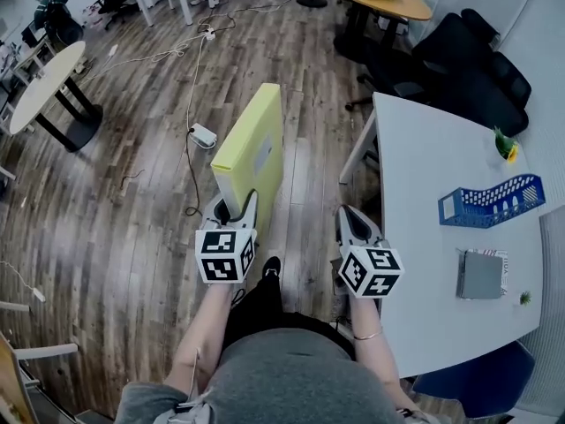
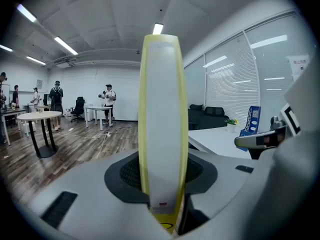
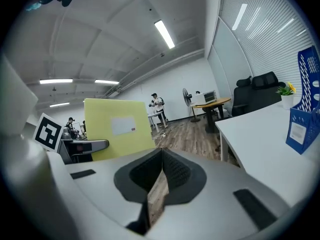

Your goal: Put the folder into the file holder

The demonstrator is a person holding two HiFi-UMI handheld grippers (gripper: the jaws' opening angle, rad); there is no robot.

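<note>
A thick yellow folder (image 1: pixel 252 148) with a white label stands on edge over the wooden floor, and my left gripper (image 1: pixel 237 203) is shut on its near end. In the left gripper view the folder's spine (image 2: pixel 162 124) rises straight up between the jaws of the left gripper (image 2: pixel 162 184). My right gripper (image 1: pixel 351 215) hangs beside it near the table's corner; its jaws meet at the tips with nothing between them (image 3: pixel 161 156). The blue mesh file holder (image 1: pixel 490 201) lies on the white table (image 1: pixel 424 166) to the right, and it also shows at the edges of both gripper views (image 2: pixel 252 120) (image 3: pixel 302 119).
On the table are a grey notebook (image 1: pixel 481 275) and a small potted plant (image 1: pixel 505 144). A black sofa (image 1: pixel 468 60) stands behind the table, and a blue chair (image 1: pixel 468 387) is at its near side. A power strip (image 1: pixel 203 135) with cables lies on the floor, and a round table (image 1: pixel 44 82) stands far left.
</note>
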